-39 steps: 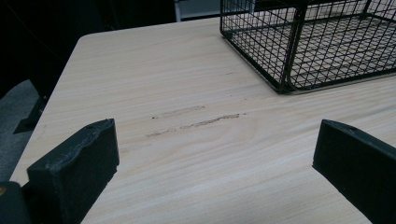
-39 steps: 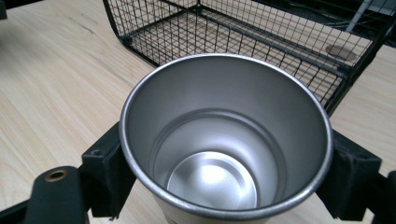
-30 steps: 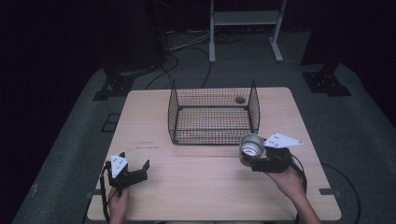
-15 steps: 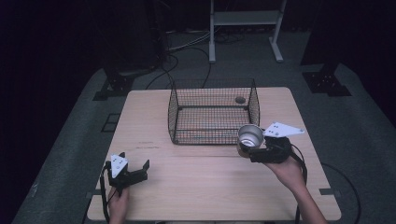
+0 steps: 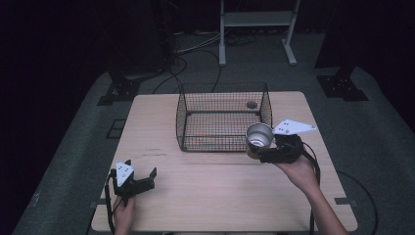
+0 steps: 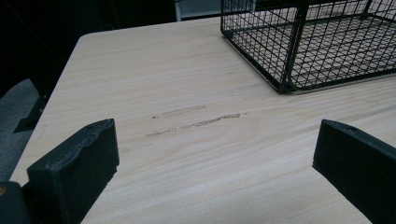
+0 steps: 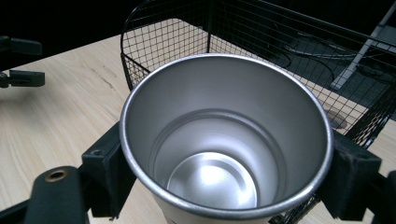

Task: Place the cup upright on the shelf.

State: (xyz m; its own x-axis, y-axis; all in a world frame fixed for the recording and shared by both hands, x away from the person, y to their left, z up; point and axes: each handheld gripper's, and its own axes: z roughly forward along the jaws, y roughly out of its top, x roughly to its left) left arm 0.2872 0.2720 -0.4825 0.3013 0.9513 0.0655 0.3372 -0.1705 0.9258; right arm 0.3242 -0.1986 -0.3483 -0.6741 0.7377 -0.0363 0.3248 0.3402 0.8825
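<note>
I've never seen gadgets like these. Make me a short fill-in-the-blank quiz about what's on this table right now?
1. The right gripper is shut on a shiny metal ____.
2. The black wire basket stands on a ____ table.
3. The left gripper holds nothing; its jaws are ____.
4. Seen from the right gripper view, the inside of the cup is ____.

Missing words: cup; wooden; open; empty

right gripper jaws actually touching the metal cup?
Touching. The right gripper view shows the right gripper with a black jaw pressed against each side of the metal cup, no gap.
</note>
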